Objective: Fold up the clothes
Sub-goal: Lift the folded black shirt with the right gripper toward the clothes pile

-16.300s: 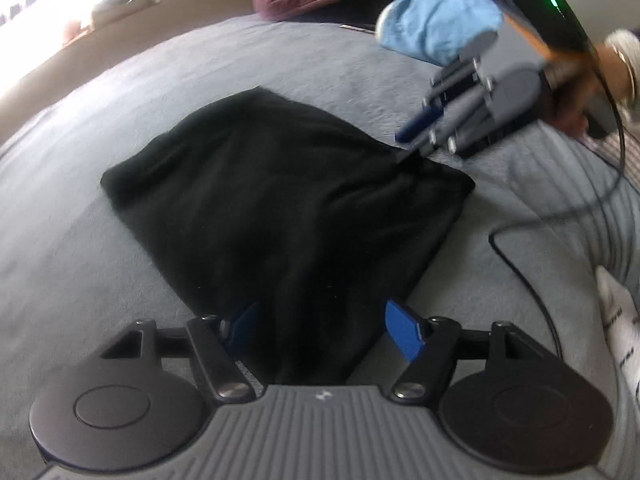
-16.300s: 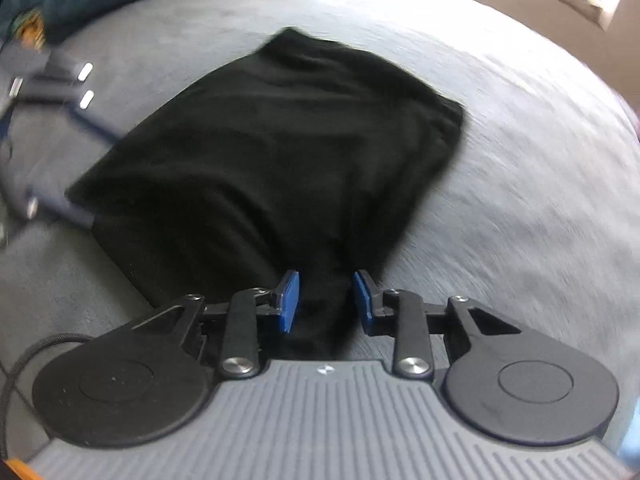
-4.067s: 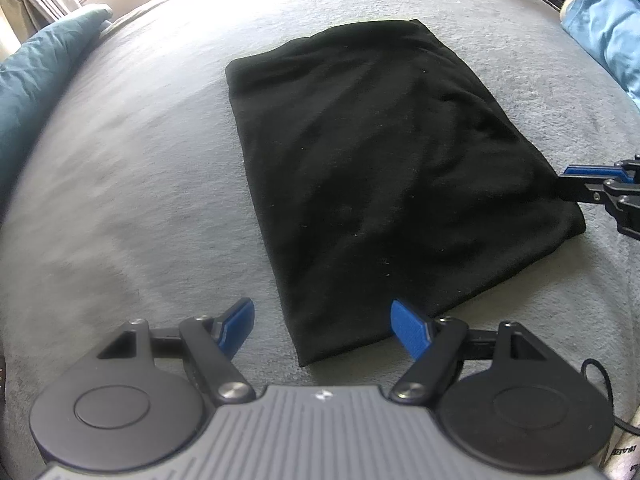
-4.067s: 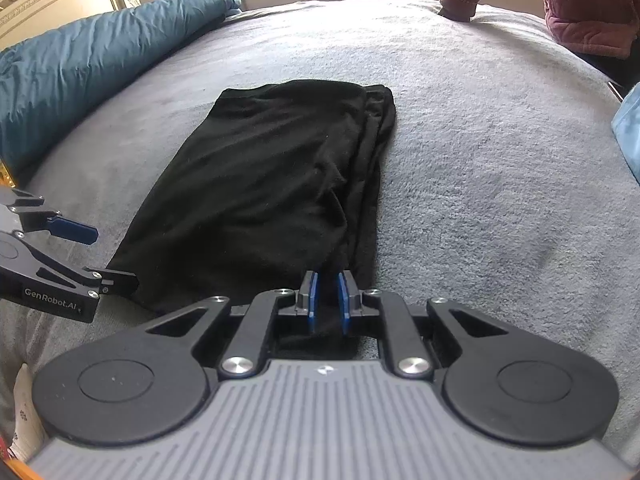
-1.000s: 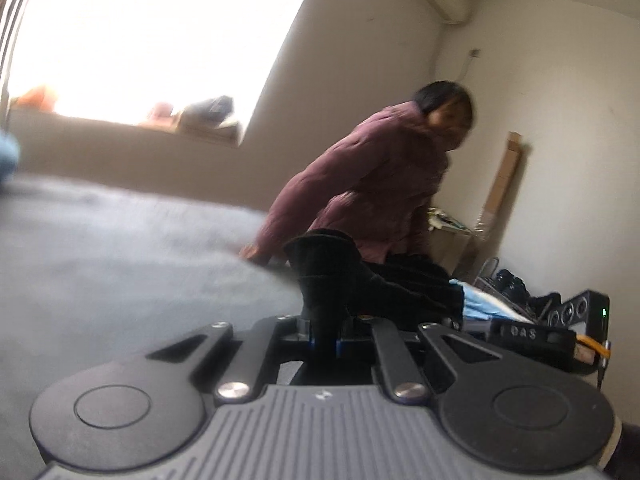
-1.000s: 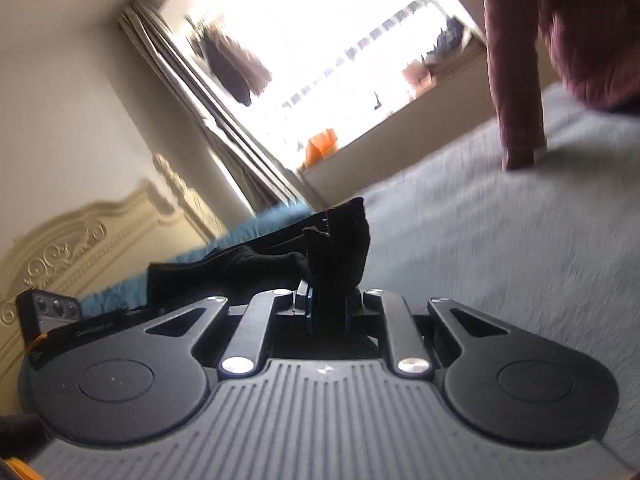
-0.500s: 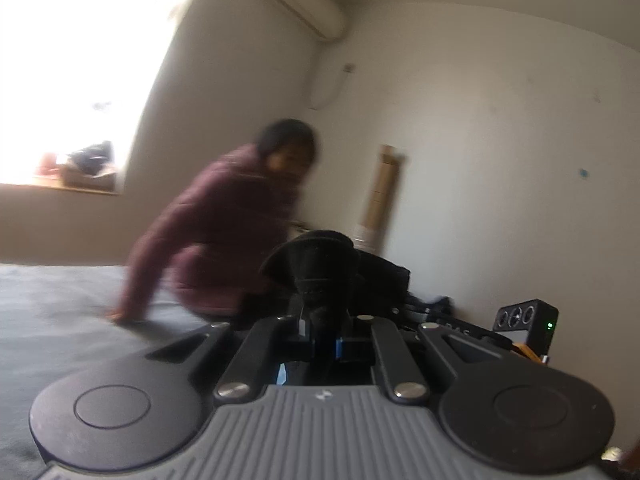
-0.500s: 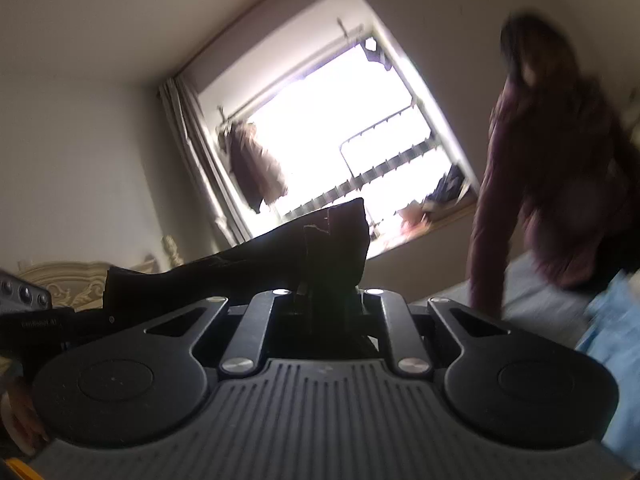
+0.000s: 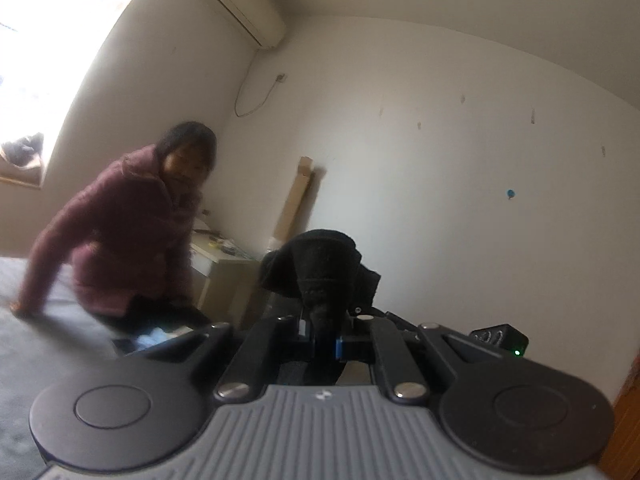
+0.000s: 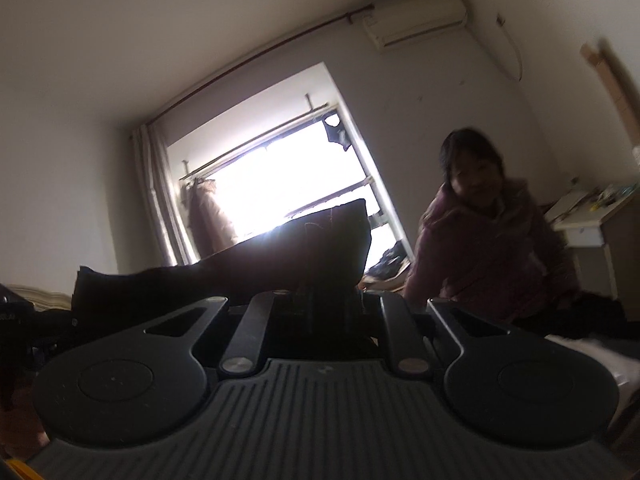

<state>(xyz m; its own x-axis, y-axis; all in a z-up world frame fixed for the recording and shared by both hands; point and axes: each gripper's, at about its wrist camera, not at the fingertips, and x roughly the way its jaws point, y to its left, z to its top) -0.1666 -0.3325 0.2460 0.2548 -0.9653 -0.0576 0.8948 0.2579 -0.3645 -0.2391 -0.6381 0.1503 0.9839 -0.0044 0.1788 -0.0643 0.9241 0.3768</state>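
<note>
left tool (image 9: 323,339) nearly fully closed, blue pads (image 9: 339,349) pinching a bunched corner of the black garment (image 9: 320,270); fabric puffed up in a dark lump just above the fingertips, raised in the air in front of a pale wall. pointed roughly level across the room. in the same view, lower right, part of the other tool's black body with a small green light (image 9: 517,352).

right tool (image 10: 326,300) likewise almost closed, clamped on another part of the same black garment (image 10: 280,256); pads themselves lost in shadow under the cloth, too dark to make out. cloth stretched from this tool leftward in a long sagging band toward the left edge of the right wrist view, its upper corner standing up against the bright window (image 10: 280,184). tilted slightly upward.

garment held off the bed between both tools, not lying on anything visible.

behind, a person in a maroon padded jacket (image 9: 120,240) leaning with one hand on the grey bed (image 9: 36,344). wall air conditioner (image 9: 244,8) high near the corner, long cardboard box (image 9: 294,200) propped against the wall, pale desk (image 9: 224,268) beside the person, curtain (image 10: 154,196) at the window's left side. both views somewhat blurred.
</note>
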